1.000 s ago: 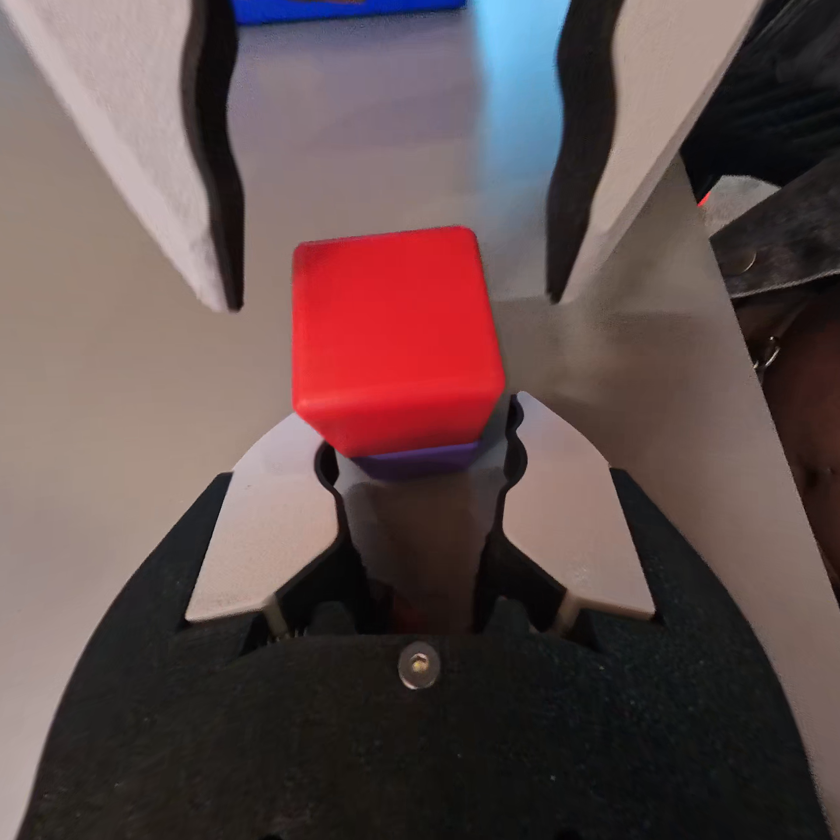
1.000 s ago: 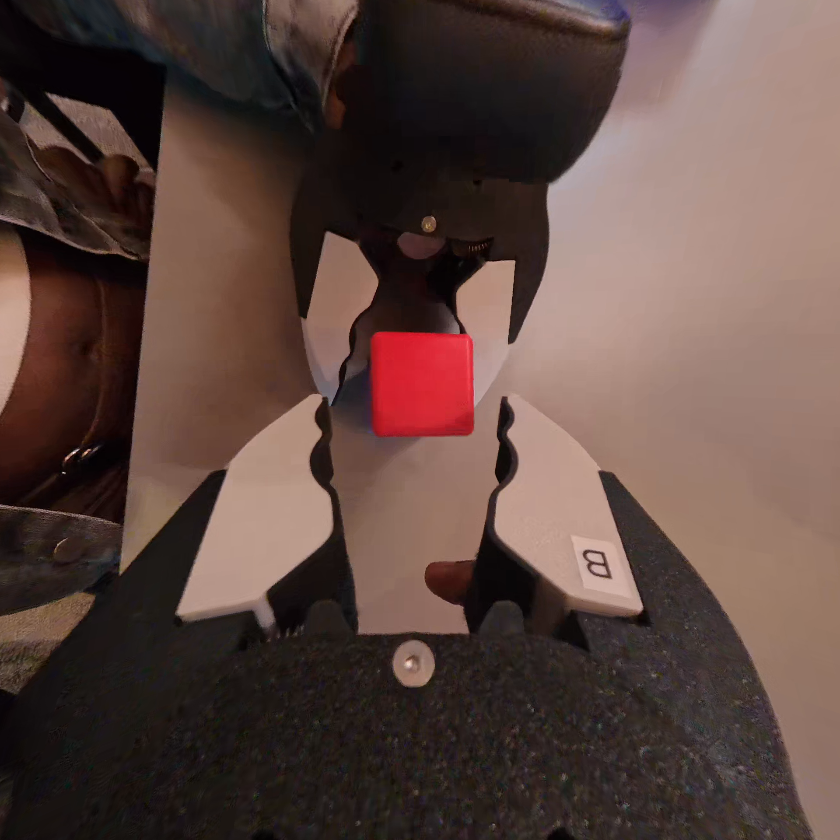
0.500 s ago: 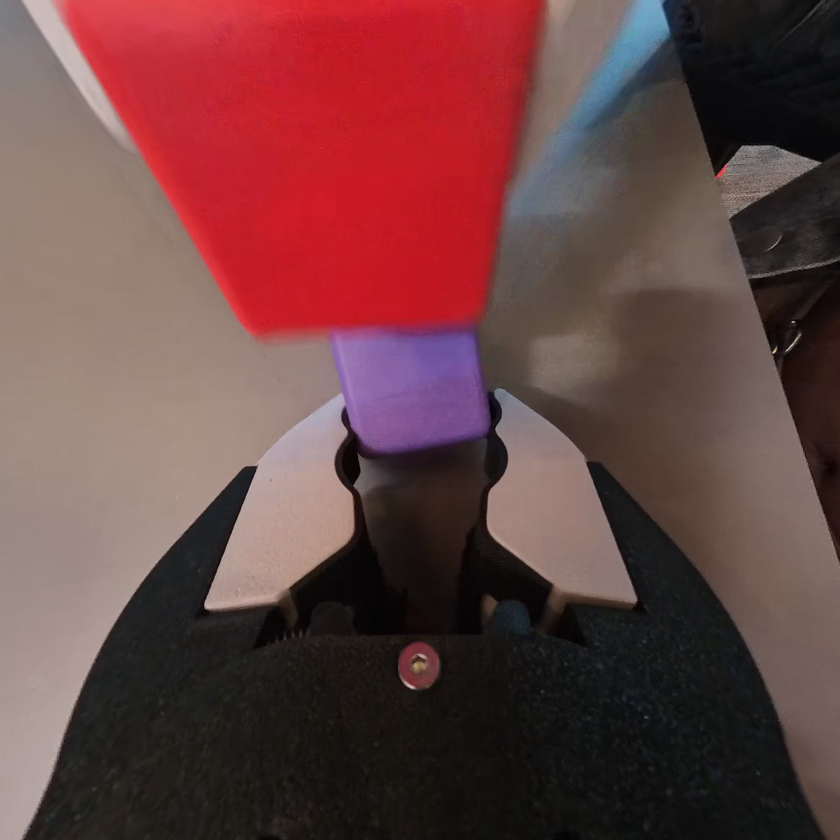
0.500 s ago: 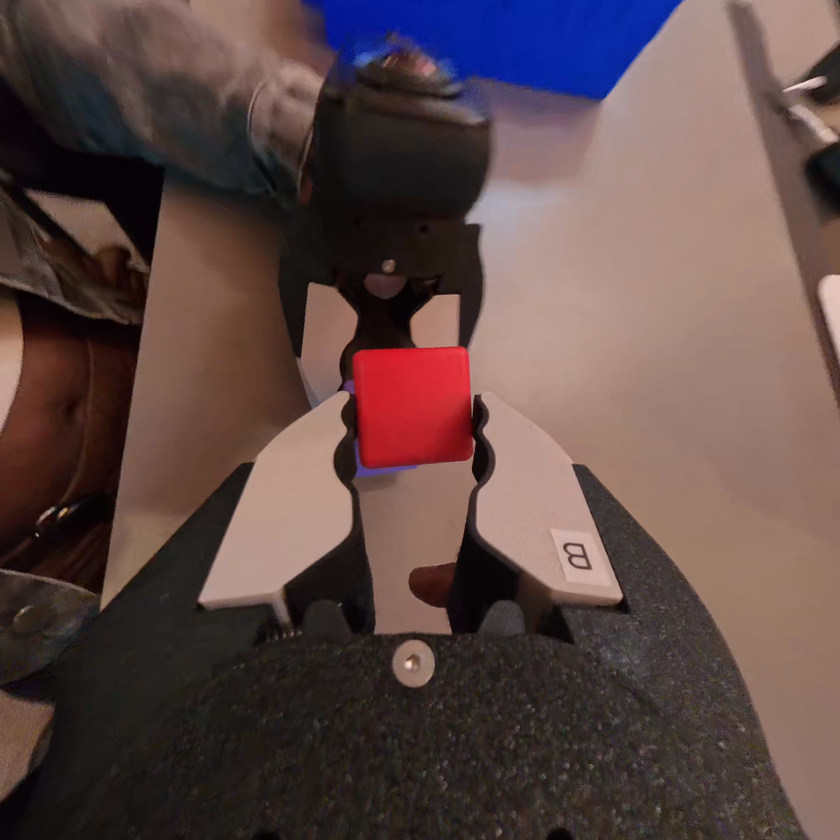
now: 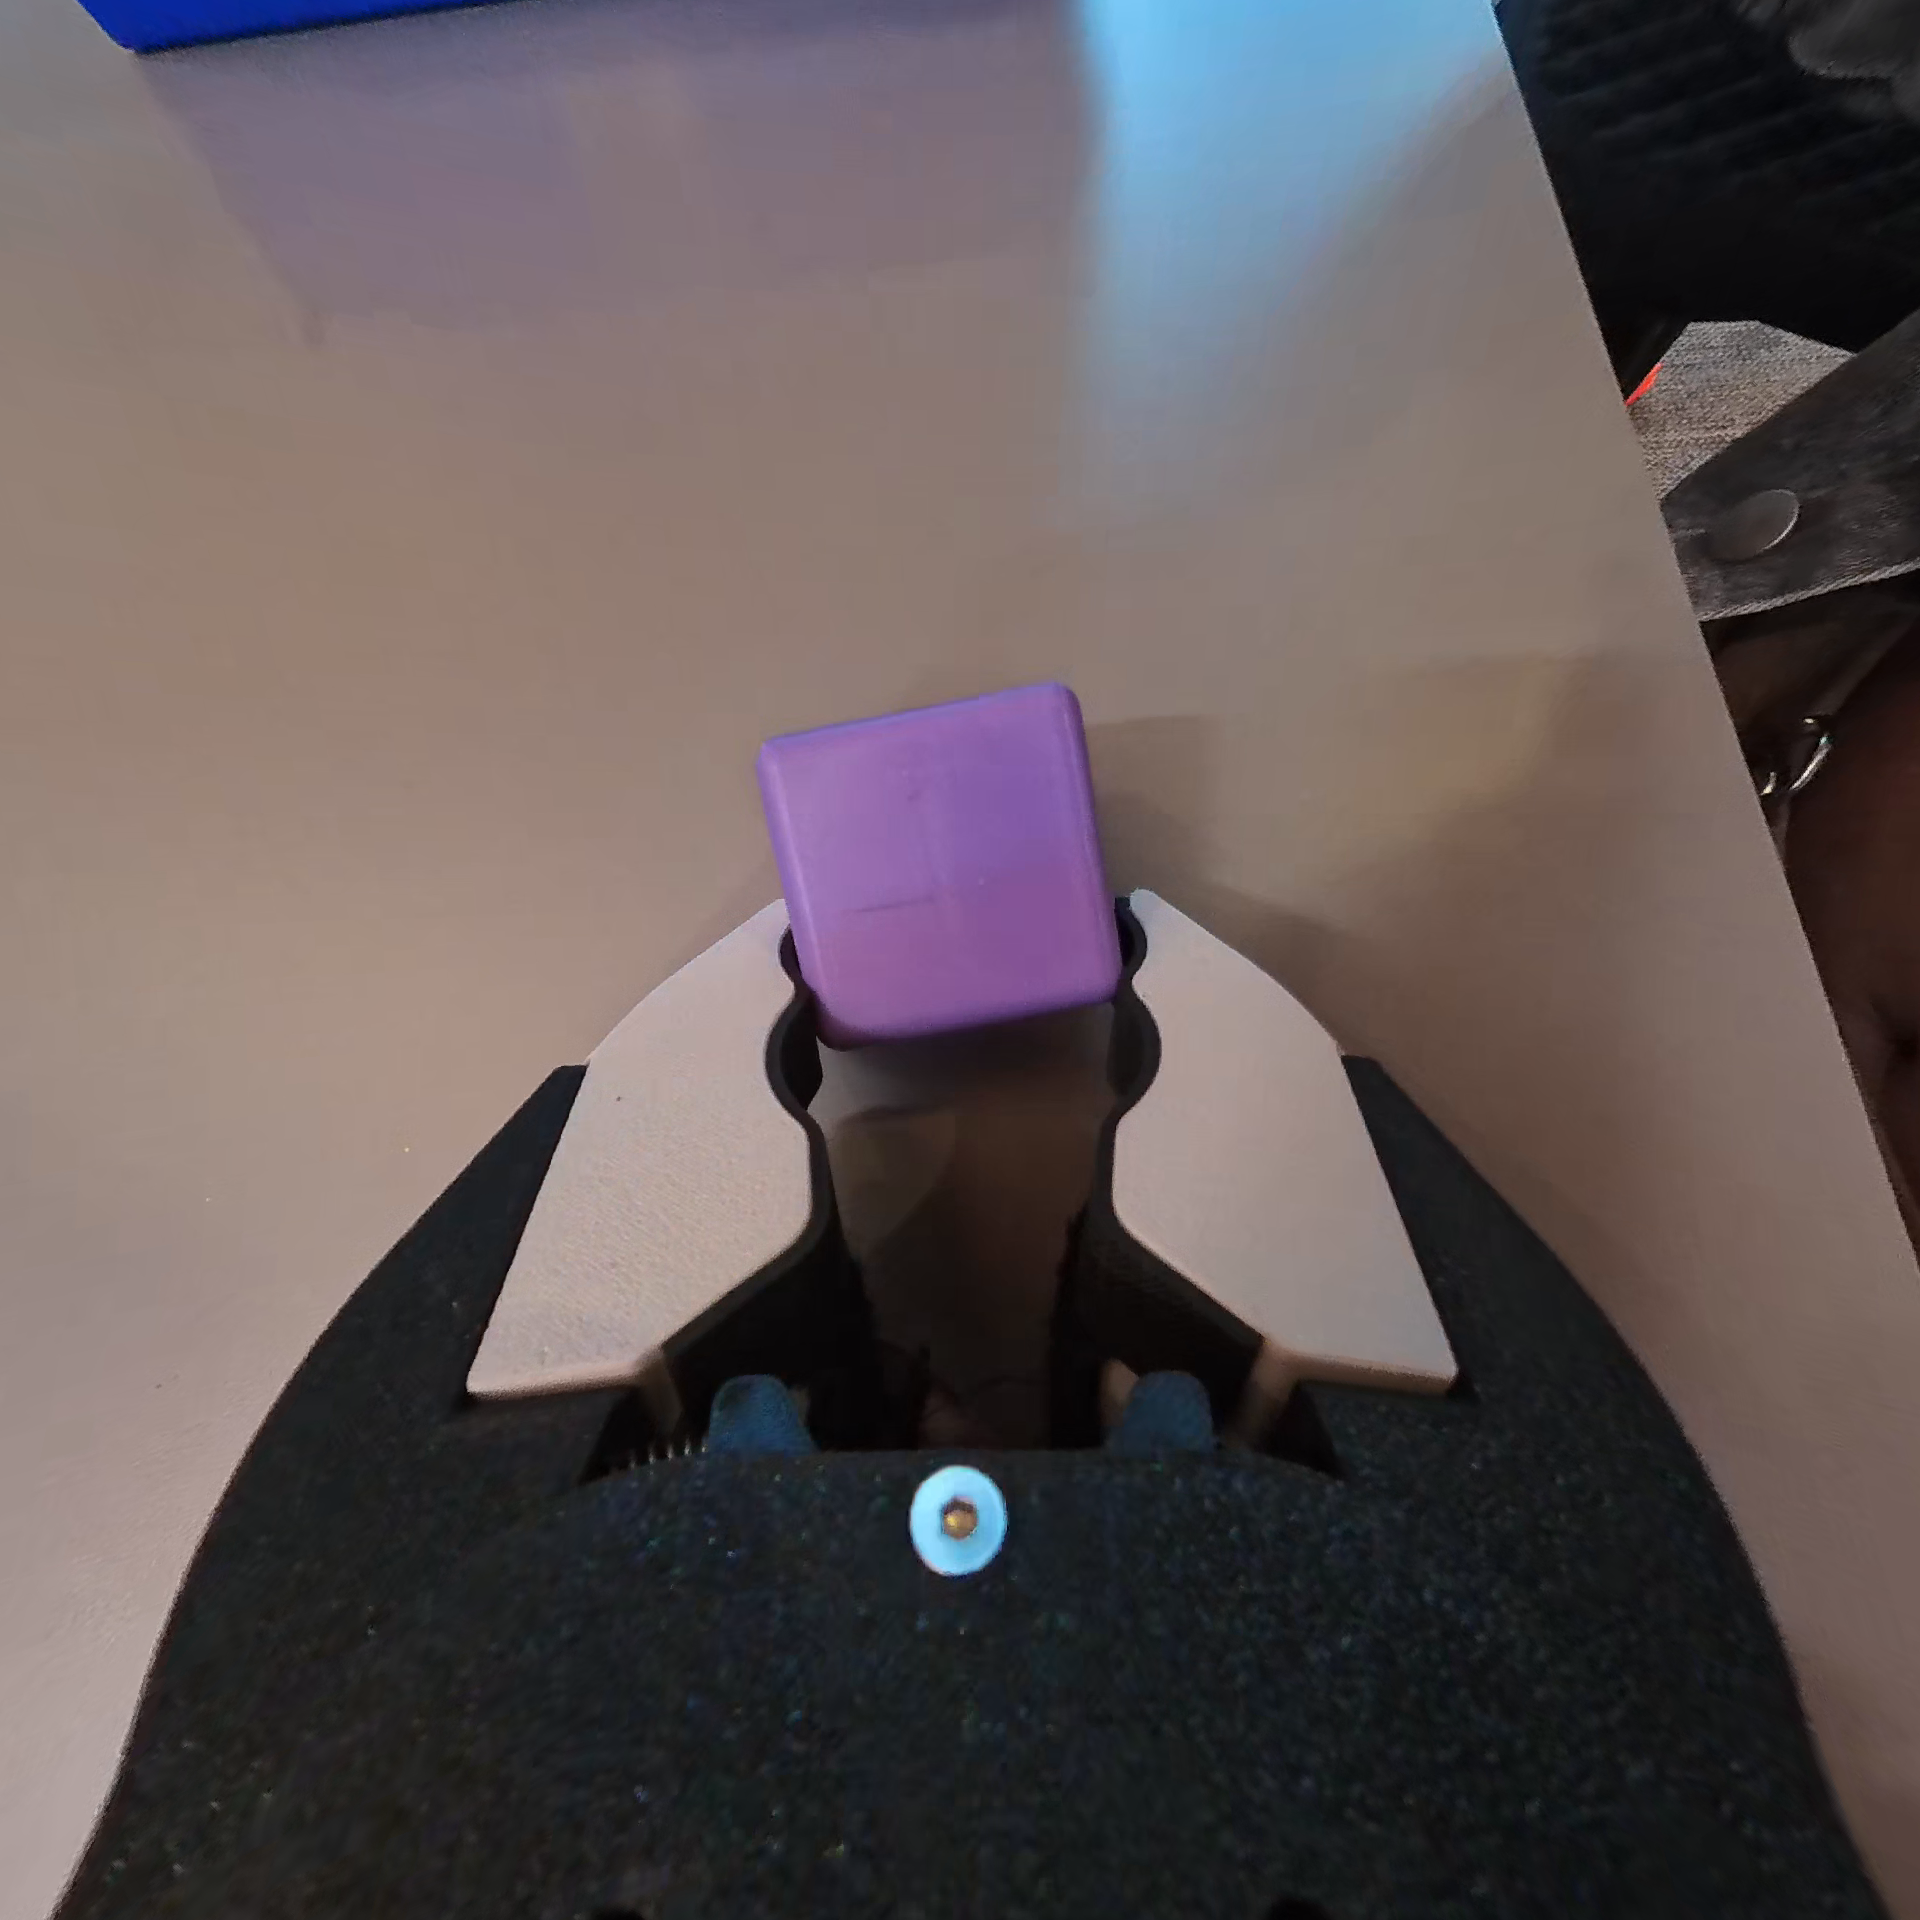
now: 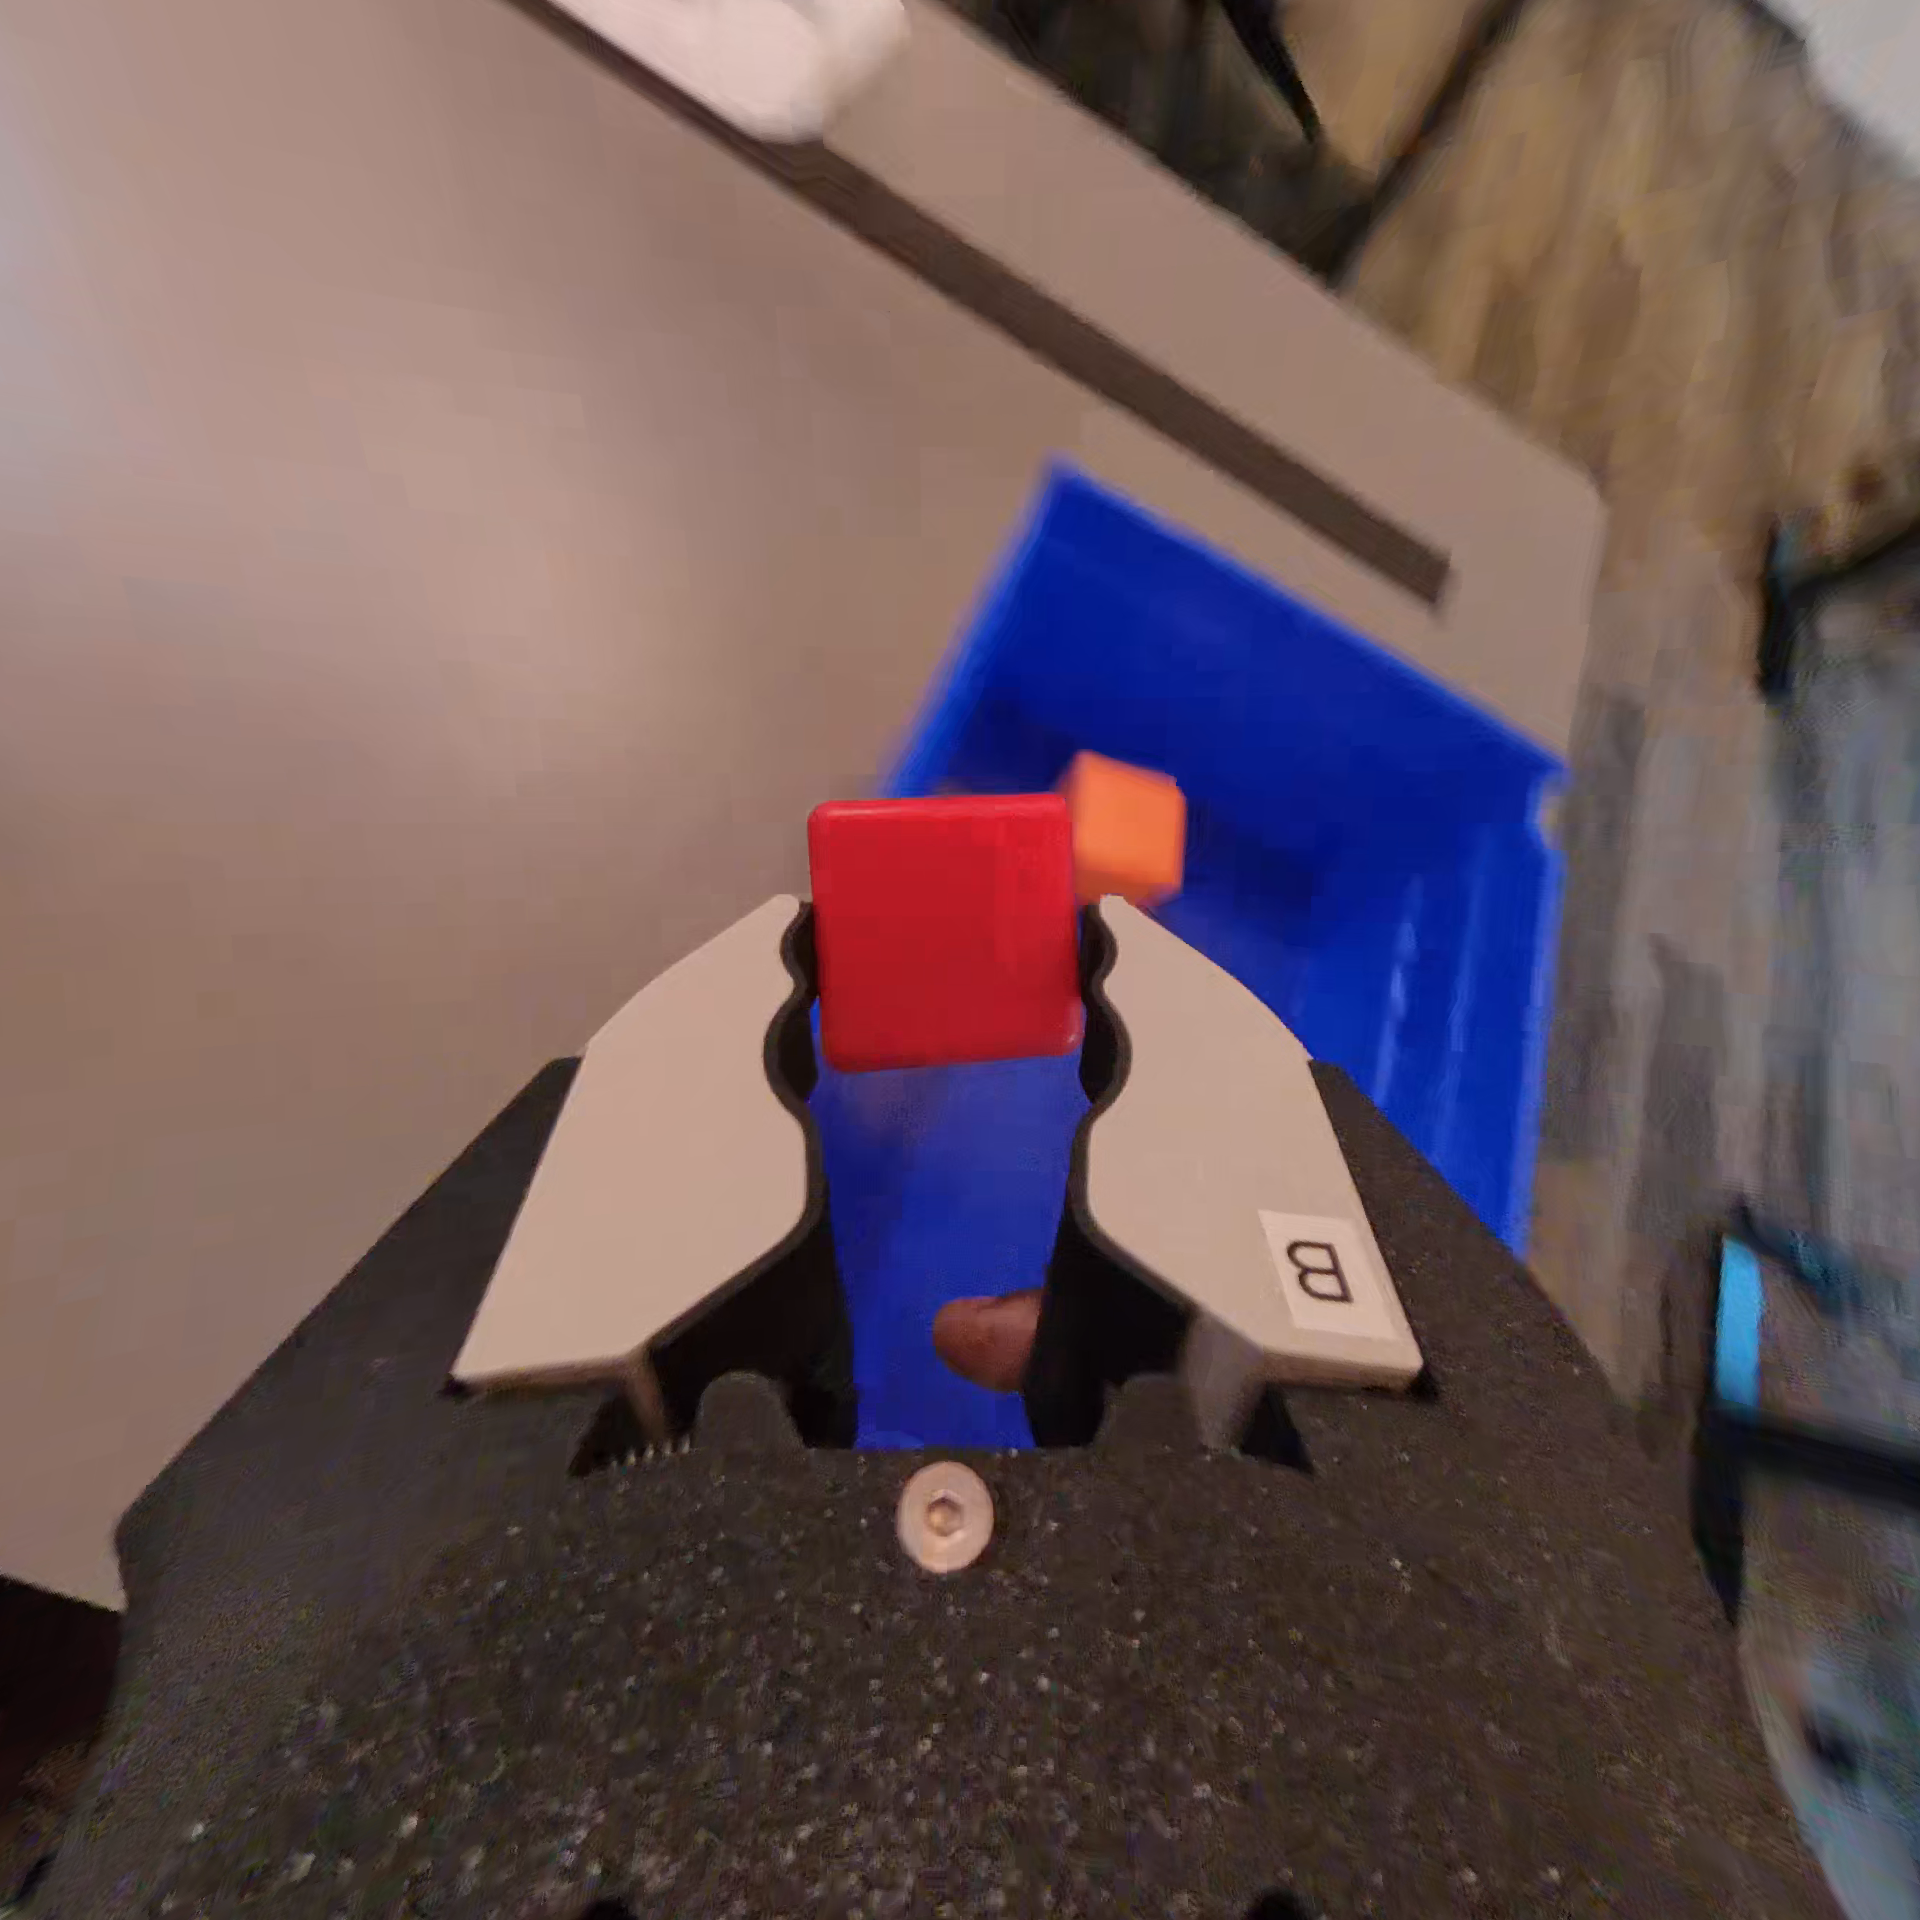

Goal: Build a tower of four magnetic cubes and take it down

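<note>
In the left wrist view my left gripper [image 5: 958, 940] is shut on a purple cube [image 5: 940, 862], with both pads against its sides, just above the grey table [image 5: 520, 520]. In the right wrist view my right gripper [image 6: 940, 940] is shut on a red cube [image 6: 940, 930] and holds it in the air in front of a blue bin [image 6: 1351, 831]. An orange cube [image 6: 1127, 826] lies inside that bin, just right of the red cube. Neither gripper shows in the other's view.
The blue bin's edge also shows at the far top left of the left wrist view [image 5: 260, 16]. The table's right edge [image 5: 1662, 623] runs beside a person's dark clothing [image 5: 1787, 540]. A second table [image 6: 1195, 343] with a dark slot stands beyond the bin.
Both grippers closed, the left on the purple cube and the right on the red cube. The red cube came off the purple one and my right gripper swung away with it towards the blue bin.
</note>
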